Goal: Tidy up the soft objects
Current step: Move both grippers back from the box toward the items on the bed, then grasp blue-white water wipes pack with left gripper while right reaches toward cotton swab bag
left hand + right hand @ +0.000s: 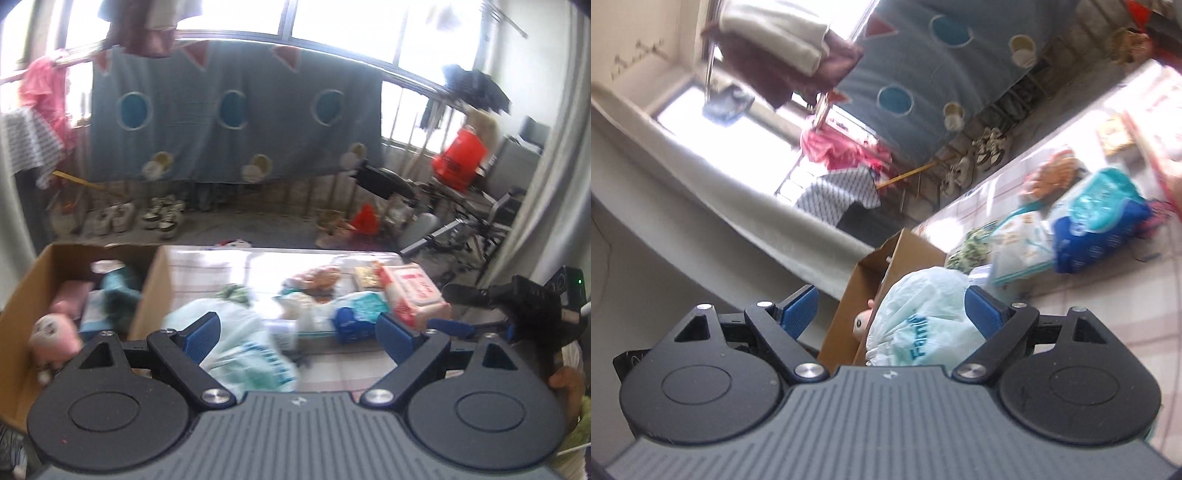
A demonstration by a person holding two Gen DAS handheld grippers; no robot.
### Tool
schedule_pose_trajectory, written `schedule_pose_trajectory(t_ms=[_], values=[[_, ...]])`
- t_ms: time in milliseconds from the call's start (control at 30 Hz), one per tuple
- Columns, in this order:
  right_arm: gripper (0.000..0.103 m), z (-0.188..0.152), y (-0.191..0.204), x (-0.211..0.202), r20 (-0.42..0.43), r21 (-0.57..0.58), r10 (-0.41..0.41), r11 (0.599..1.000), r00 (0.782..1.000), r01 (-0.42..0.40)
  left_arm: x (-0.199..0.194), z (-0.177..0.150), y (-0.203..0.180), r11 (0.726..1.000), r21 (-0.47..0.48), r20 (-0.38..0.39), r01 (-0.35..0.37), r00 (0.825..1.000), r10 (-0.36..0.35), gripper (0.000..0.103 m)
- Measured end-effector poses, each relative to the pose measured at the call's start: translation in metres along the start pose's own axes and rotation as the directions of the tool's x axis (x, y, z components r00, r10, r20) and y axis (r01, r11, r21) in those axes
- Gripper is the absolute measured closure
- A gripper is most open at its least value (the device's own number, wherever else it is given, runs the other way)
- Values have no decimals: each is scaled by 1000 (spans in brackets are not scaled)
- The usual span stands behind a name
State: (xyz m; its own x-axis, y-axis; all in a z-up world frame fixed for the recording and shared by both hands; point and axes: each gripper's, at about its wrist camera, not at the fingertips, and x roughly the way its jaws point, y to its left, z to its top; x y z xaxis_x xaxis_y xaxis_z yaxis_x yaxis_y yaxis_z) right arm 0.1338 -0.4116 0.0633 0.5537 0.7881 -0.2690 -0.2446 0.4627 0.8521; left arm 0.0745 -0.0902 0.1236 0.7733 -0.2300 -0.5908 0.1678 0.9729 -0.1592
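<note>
A pale green plastic bag (pixel 240 343) lies on the checked table, right beside a cardboard box (pixel 26 295) at the left that holds a pink plush toy (pixel 53 338) and other soft items. My left gripper (pixel 299 338) is open, its fingers either side of the bag. My right gripper (pixel 892 308) is open and tilted, with the same bag (pixel 919 321) between its fingers, beside the box (pixel 860 291). The right gripper also shows at the right edge of the left wrist view (pixel 524 314). A blue-and-teal soft pack (pixel 1097 218) lies further on.
Several packaged goods sit on the table: a pink-white pack (pixel 413 291), a snack bag (pixel 317 277), a green bundle (pixel 971 243). A grey blanket (pixel 236 110) hangs behind, shoes (pixel 162 216) on the floor, an orange bucket (pixel 461 155) at right.
</note>
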Motion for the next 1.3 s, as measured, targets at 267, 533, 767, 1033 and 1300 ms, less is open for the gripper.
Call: schedule_pose_trajectory(t_ms=[267, 533, 767, 1033, 1300], values=[[16, -16, -61, -13, 65, 55, -51, 997, 997, 47, 83, -9, -54, 994, 107, -86, -37, 995, 47, 9], [16, 22, -100, 13, 4, 21, -170, 985, 985, 170, 151, -35, -90, 986, 150, -81, -73, 993, 85, 10], [35, 103, -102, 92, -137, -183, -284, 949, 949, 258, 198, -57, -98, 993, 27, -91, -111, 989, 113, 30], [57, 150, -141, 200, -257, -330, -471, 864, 844, 381, 231, -68, -83, 988, -82, -180, -129, 977, 113, 60], [57, 116, -145, 206, -361, -348, -519, 846, 775, 404, 233, -81, -72, 985, -156, -238, -80, 970, 41, 65]])
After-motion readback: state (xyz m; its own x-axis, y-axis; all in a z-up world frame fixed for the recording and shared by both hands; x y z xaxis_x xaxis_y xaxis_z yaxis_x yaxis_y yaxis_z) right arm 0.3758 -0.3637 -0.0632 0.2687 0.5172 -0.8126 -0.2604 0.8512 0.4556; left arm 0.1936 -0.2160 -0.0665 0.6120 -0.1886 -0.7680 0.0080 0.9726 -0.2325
